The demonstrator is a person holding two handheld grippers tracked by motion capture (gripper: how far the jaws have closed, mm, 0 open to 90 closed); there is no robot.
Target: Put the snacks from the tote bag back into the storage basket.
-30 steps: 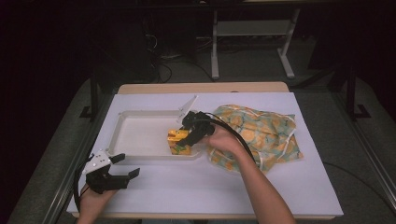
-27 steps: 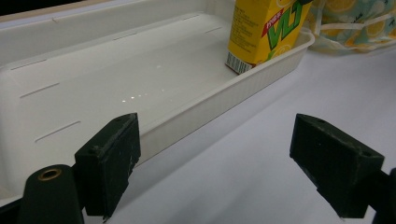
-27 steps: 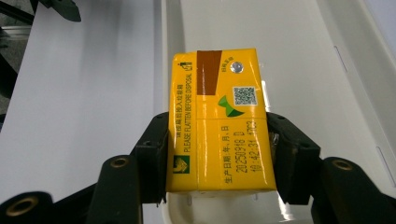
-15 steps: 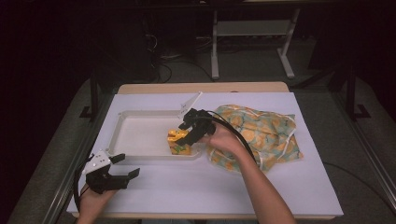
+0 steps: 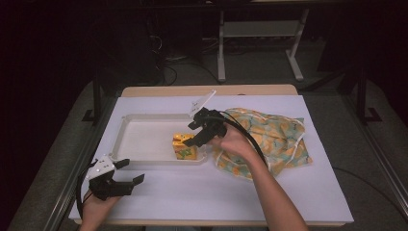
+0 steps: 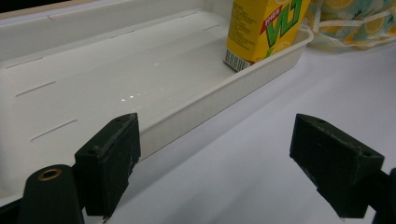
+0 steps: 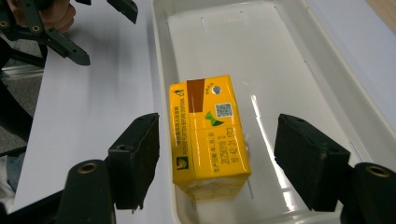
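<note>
A yellow juice carton (image 5: pixel 185 147) stands upright in the near right corner of a white tray (image 5: pixel 144 139). My right gripper (image 5: pixel 198 135) hovers over it, open. In the right gripper view the carton (image 7: pixel 208 135) sits between the two spread jaws, with a gap on each side. My left gripper (image 5: pixel 126 172) rests open near the table's front left corner, just outside the tray's near wall. In the left gripper view the carton (image 6: pixel 261 32) stands at the tray's (image 6: pixel 116 70) far end, well beyond the empty open jaws of the left gripper (image 6: pixel 215 172).
A yellow-and-green patterned cloth bag (image 5: pixel 269 139) lies crumpled to the right of the tray, under the right forearm. A white sheet (image 5: pixel 202 192) covers the table. The rest of the tray's floor (image 7: pixel 261 56) is bare. Dark floor and a stand lie beyond the far edge.
The right gripper has shifted only slightly over the carton. The left gripper has stayed where it was.
</note>
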